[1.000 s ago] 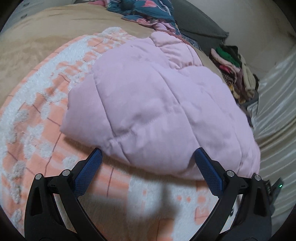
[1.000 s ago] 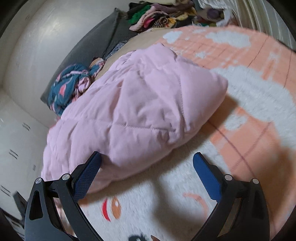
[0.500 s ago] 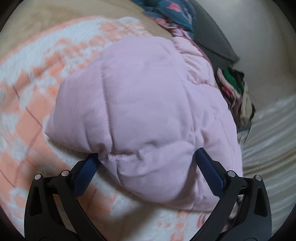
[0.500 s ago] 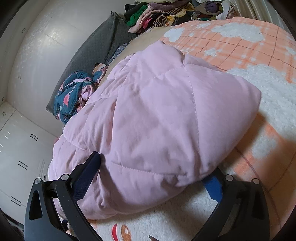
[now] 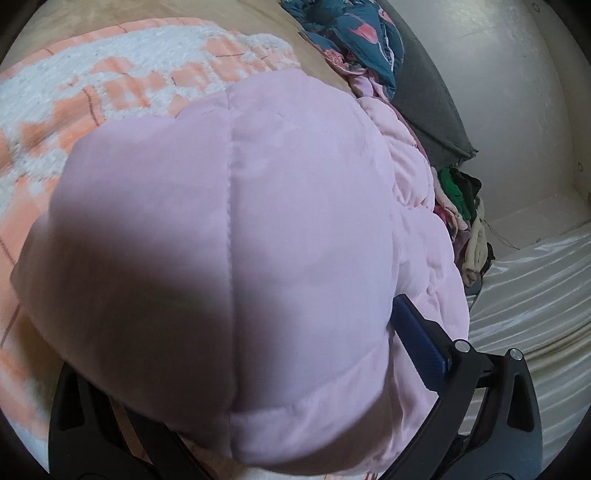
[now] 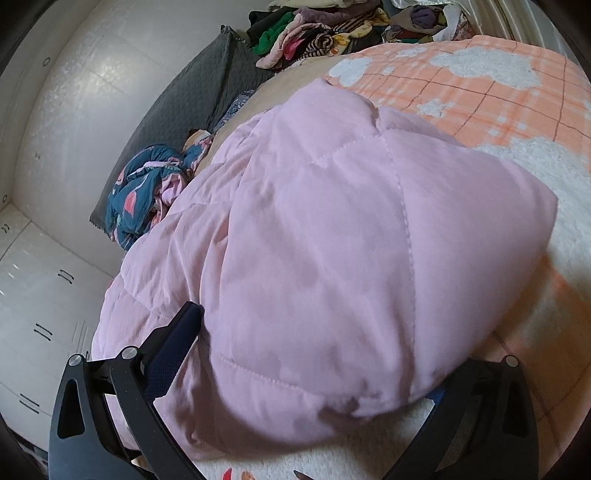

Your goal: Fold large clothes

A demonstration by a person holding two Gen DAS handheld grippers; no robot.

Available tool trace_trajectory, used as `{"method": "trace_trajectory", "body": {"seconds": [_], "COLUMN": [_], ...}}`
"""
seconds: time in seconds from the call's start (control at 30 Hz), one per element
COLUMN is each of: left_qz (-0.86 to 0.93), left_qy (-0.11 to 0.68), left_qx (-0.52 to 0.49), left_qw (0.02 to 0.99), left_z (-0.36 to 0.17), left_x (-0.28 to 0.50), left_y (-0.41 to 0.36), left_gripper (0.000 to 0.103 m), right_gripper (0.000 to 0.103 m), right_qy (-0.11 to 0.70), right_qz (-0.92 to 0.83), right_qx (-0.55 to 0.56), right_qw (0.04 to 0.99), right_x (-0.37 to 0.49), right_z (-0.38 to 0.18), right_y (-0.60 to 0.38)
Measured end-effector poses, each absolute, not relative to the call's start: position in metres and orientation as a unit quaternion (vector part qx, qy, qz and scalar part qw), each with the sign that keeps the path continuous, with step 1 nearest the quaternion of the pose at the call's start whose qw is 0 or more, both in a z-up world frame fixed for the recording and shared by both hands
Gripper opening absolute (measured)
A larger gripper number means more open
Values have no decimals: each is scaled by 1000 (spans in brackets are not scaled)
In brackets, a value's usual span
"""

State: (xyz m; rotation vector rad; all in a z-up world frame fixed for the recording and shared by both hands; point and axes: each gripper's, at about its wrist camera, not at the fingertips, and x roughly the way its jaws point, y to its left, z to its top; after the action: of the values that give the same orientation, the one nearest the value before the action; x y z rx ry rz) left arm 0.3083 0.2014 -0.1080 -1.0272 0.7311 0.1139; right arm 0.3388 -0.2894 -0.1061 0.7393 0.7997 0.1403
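Left wrist view: the pink quilted coat (image 5: 229, 236), puffy, soft and light by the look of it, lies bundled on the bed's orange-and-white blanket (image 5: 122, 77). Both the left claw (image 5: 236, 369) and right claw (image 6: 306, 373) are spread wide, straddling its near hem; best gripped at a stitched seam.

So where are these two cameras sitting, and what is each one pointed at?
Left wrist view: on the left gripper, facing along its fingers into the pink padded jacket; only black arms and one blue pad show.
Right wrist view: on the right gripper, facing the jacket on the orange-and-white blanket.
Both share the jacket, the clothes pile and the grey pillow.
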Motion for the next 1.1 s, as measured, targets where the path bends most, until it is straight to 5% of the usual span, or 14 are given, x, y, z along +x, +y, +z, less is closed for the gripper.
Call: {"method": "trace_trajectory", "body": {"seconds": [0.17,0.37,0.5,0.63,0.77,1.1], "left_qz": [52,49,47,47,52,56], "left_qy": [334,333,334,326,318,313], "left_qx": [-478,-469,-451,-410,-367,-324], "left_qw": [811,817,826,851,873,891], "left_z": [-109,-106,-95,-76,-54,-30], "left_x": [311,312,312,310,308,297], "left_y": [202,199,198,193,185,180], "left_gripper": [95,92,73,44,32,29], "right_gripper": [96,64,48,37,34,31], "right_qy": [372,364,362,354,353,323], "right_qz": [73,91,99,102,93,92], "right_qx": [348,334,302,241,200,106], "right_qw": [857,865,876,898,909,936], "right_x": [340,340,340,338,335,311], "right_z": [-105,-99,-86,-63,-49,-21], "right_y": [-287,-285,-280,-267,-257,-236]}}
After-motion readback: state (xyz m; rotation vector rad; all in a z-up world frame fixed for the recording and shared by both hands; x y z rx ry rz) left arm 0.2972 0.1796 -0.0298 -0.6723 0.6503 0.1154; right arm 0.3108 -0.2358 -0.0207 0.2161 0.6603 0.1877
